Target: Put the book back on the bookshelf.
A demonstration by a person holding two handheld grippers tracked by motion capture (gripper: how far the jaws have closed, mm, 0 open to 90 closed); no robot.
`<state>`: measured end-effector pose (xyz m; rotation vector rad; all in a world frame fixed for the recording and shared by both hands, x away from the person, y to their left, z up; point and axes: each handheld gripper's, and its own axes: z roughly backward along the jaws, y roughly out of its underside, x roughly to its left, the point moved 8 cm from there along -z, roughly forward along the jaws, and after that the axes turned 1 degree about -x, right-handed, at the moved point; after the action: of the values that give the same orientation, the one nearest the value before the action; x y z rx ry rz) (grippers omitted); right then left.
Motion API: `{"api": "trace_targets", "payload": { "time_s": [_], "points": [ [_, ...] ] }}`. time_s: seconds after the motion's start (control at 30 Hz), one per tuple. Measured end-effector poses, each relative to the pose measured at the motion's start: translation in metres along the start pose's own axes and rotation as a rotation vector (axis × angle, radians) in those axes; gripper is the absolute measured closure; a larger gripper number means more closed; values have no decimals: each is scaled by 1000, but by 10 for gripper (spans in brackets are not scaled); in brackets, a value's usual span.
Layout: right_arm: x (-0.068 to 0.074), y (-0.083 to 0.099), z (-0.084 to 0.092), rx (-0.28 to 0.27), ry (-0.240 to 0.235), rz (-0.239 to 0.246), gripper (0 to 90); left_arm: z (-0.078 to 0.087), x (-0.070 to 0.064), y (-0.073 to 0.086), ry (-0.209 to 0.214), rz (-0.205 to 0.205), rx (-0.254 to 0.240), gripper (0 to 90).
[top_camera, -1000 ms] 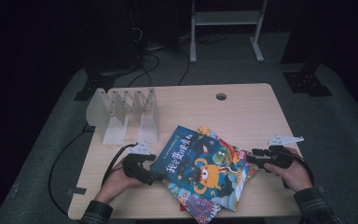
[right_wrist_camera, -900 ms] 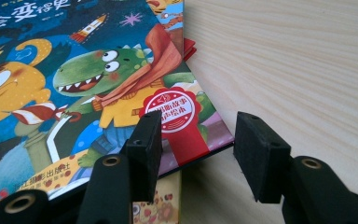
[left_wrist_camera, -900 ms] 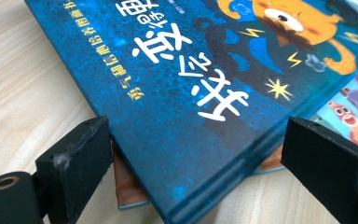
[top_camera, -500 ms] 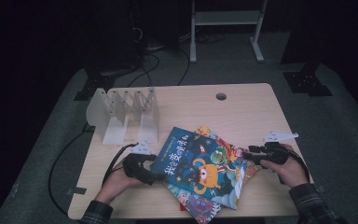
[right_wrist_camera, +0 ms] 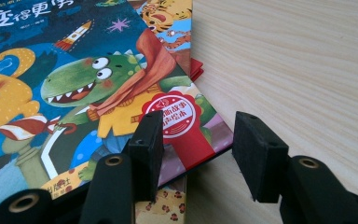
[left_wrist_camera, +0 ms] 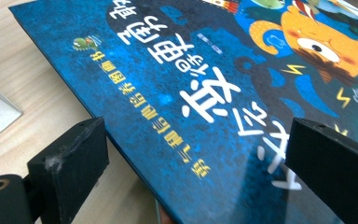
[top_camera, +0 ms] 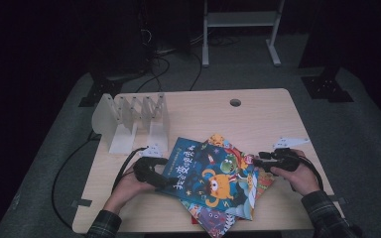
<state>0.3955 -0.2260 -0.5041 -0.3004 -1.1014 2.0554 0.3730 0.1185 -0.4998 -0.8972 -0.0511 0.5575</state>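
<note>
A stack of picture books lies at the table's front middle. The top book (top_camera: 198, 166) has a blue cover with an orange monster and a green dinosaur. My left gripper (top_camera: 155, 174) is open at its left edge; in the left gripper view the jaws stand wide, one over the bare wood and one over the blue cover (left_wrist_camera: 191, 84). My right gripper (top_camera: 257, 161) is half open at the right corner. In the right gripper view that corner, with its red seal (right_wrist_camera: 175, 116), lies between the jaws, and a gap shows beside the outer jaw. Lower books (top_camera: 213, 218) stick out underneath.
A white slotted file rack (top_camera: 134, 119) stands at the back left of the wooden table (top_camera: 203, 114), with a white tag (top_camera: 154, 148) in front of it. A cable hole (top_camera: 235, 102) is at the back middle. A white label (top_camera: 290, 143) lies beyond my right hand. Cables trail off the left side.
My right gripper has edged slightly left, closer onto the book's corner. The left gripper and the books have hardly moved.
</note>
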Motion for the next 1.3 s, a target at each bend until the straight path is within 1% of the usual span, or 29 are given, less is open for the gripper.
{"api": "trace_targets", "payload": {
  "time_s": [0.03,0.1,0.2,0.3,0.33,0.43,0.5,0.57,0.6,0.7,0.73,0.77,0.8,0.83,0.93,1.07,1.13,1.3],
  "points": [
    [0,0,0,0,0,0,523,1,-1,0,7,7,-2,50],
    [0,0,0,0,-2,-2,523,2,-2,0,7,4,0,50],
    [-1,0,-1,-2,-17,-16,525,4,-6,2,-4,-15,22,49],
    [0,0,-2,-2,-24,-26,528,6,-8,4,-3,-17,29,50],
    [1,0,-2,0,-29,-18,533,7,-10,6,-3,-15,31,50],
    [4,-1,-2,6,-35,-14,534,9,-13,8,-1,-12,29,50],
    [7,-1,-3,8,-43,-4,534,12,-15,11,-1,-17,36,50],
    [8,-1,-4,7,-46,-4,534,14,-17,13,0,-18,35,50],
    [10,-1,-5,8,-57,-2,535,17,-20,16,2,-16,34,50],
    [13,-1,-5,12,-67,6,535,20,-23,18,3,-15,33,50],
    [17,-2,-6,15,-68,20,536,22,-24,20,4,-15,35,50],
    [17,-2,-6,15,-68,20,536,22,-24,20,4,-15,35,50],
    [21,-2,-6,17,-68,33,535,24,-27,23,3,-9,30,50],
    [21,-2,-6,17,-68,33,535,24,-27,23,3,-9,30,50],
    [26,-2,-7,20,-70,53,536,27,-29,26,-1,-10,30,50],
    [31,-2,-7,22,-79,66,536,30,-29,28,-4,-3,26,50],
    [34,-2,-7,24,-86,66,537,30,-27,28,-18,2,24,49],
    [44,-1,-8,29,-108,83,534,33,-19,30,-47,32,20,38]
  ]
}}
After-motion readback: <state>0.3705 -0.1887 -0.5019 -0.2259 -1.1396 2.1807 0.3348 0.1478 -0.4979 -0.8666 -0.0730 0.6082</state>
